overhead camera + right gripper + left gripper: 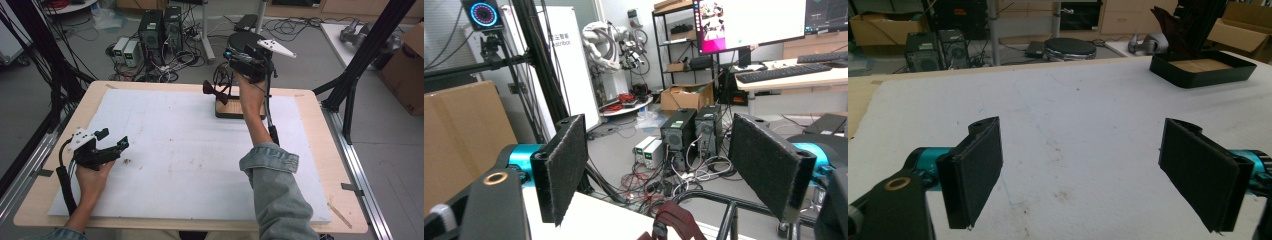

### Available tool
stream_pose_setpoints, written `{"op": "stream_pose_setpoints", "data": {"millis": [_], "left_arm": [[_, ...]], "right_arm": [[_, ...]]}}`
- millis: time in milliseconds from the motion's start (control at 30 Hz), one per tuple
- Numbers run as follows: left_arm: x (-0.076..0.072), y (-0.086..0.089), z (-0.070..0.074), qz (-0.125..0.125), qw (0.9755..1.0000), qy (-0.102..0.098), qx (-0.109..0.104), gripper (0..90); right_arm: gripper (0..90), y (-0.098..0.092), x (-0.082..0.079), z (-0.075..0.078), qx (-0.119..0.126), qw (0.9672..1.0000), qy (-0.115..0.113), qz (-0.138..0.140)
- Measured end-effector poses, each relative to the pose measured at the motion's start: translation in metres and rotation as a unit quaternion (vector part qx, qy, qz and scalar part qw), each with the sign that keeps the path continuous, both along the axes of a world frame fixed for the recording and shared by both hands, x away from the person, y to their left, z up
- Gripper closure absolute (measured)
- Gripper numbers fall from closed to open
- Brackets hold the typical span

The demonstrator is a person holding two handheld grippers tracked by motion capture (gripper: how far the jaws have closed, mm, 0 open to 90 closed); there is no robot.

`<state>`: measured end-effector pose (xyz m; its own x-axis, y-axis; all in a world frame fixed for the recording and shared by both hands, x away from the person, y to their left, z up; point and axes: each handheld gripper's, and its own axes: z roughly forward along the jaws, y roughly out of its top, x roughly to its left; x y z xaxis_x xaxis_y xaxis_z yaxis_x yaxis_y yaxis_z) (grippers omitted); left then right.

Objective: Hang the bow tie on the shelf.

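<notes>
A black tray (226, 113) with a wooden floor stands at the far middle of the white mat. A dark red bow-shaped piece (215, 92) rises above its left end. My right gripper (236, 56) is lifted high over the tray, open and empty. In the right gripper view the open gripper (659, 165) looks across the room, with the dark red piece (675, 220) just below its jaws. My left gripper (114, 139) rests open near the mat's left edge. In the left gripper view the gripper (1083, 150) holds nothing, with the tray (1203, 75) and red piece (1173, 25) far off at upper right.
The white mat (180, 150) covers most of the wooden table (320, 115) and carries small brown stains (127, 161). Black frame posts (360, 55) stand at the right and left. Computers and cables (160, 35) lie on the floor beyond the far edge.
</notes>
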<state>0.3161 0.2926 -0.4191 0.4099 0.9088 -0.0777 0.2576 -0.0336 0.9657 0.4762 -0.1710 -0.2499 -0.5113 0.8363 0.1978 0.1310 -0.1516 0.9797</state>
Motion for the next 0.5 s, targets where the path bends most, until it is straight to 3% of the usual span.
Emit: {"op": "stream_pose_setpoints", "data": {"millis": [200, 500], "left_arm": [[-0.001, 0.000, 0.000, 0.001, 1.0000, -0.001, 0.000, 18.0], [-0.001, 0.000, 0.000, 0.002, 1.0000, -0.001, 0.002, 18.1]], "right_arm": [[21.9, -0.011, -0.018, 0.006, -0.005, 0.9999, -0.012, 0.002], [20.3, -0.032, -0.048, 0.000, -0.017, 0.9997, -0.014, 0.003]]}}
